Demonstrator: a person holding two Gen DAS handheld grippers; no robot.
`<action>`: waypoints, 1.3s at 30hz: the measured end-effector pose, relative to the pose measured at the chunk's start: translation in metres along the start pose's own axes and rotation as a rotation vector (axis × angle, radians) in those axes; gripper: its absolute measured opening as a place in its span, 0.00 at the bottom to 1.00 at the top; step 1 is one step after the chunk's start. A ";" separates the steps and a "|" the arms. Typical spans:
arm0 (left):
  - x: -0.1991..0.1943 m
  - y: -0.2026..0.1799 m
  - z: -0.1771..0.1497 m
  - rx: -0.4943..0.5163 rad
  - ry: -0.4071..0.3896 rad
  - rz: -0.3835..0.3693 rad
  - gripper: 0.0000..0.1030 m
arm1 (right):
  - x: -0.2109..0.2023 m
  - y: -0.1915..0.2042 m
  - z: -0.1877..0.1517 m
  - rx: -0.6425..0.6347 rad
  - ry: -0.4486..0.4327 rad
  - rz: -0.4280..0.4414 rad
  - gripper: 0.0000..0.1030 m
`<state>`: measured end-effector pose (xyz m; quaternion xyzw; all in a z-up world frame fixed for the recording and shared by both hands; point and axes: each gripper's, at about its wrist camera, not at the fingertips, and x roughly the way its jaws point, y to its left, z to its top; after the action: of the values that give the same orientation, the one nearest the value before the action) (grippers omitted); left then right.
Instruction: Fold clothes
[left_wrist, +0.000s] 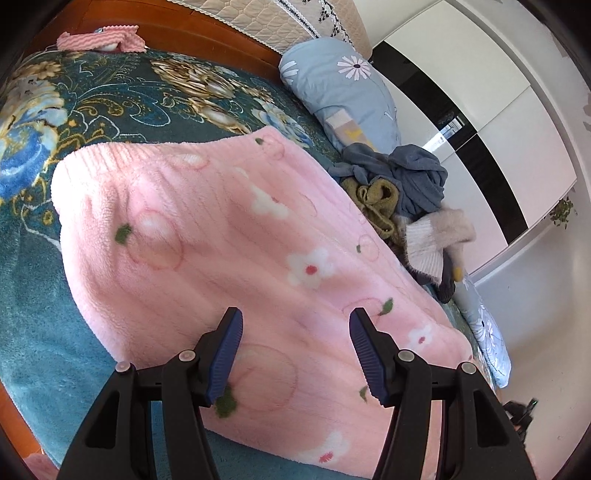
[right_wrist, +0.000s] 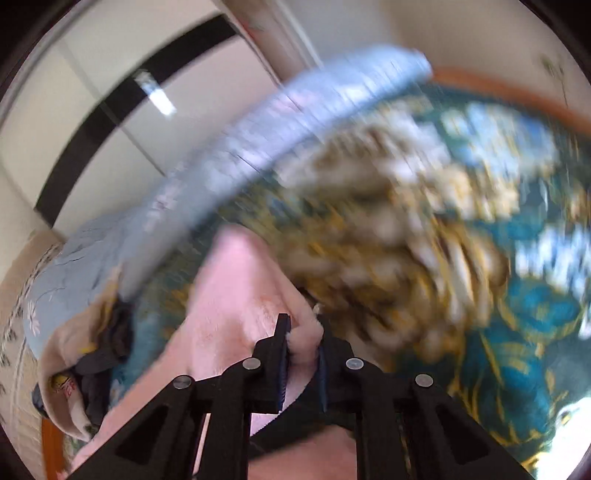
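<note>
A pink fleece garment (left_wrist: 229, 236) with white flowers lies spread on the teal floral bed cover (left_wrist: 110, 96). My left gripper (left_wrist: 295, 325) is open and empty, hovering just above the garment's near part. My right gripper (right_wrist: 303, 325) is shut on an edge of the pink fleece garment (right_wrist: 236, 295) and holds it lifted over the bed cover (right_wrist: 517, 314). The right wrist view is blurred by motion.
A pile of unfolded clothes (left_wrist: 402, 192), blue, olive and white, lies at the bed's right side, also in the right wrist view (right_wrist: 92, 354). A light blue flowered pillow (left_wrist: 343, 88) lies by the headboard. A pink striped cloth (left_wrist: 99, 38) sits at the far edge. A wardrobe (left_wrist: 498, 122) stands beyond.
</note>
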<state>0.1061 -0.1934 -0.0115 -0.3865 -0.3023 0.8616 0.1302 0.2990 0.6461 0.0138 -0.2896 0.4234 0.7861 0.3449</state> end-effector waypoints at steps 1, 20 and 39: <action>0.000 0.000 0.000 0.000 0.000 0.000 0.59 | 0.004 -0.007 -0.006 0.018 -0.003 0.014 0.16; -0.015 0.009 0.007 -0.035 -0.033 -0.083 0.59 | -0.064 0.040 -0.074 -0.108 -0.052 0.252 0.52; -0.075 0.102 0.037 -0.200 -0.160 -0.052 0.61 | -0.077 0.067 -0.167 -0.169 -0.009 0.372 0.66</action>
<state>0.1295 -0.3226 -0.0120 -0.3195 -0.4060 0.8516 0.0886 0.3193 0.4512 0.0234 -0.2309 0.4005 0.8703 0.1699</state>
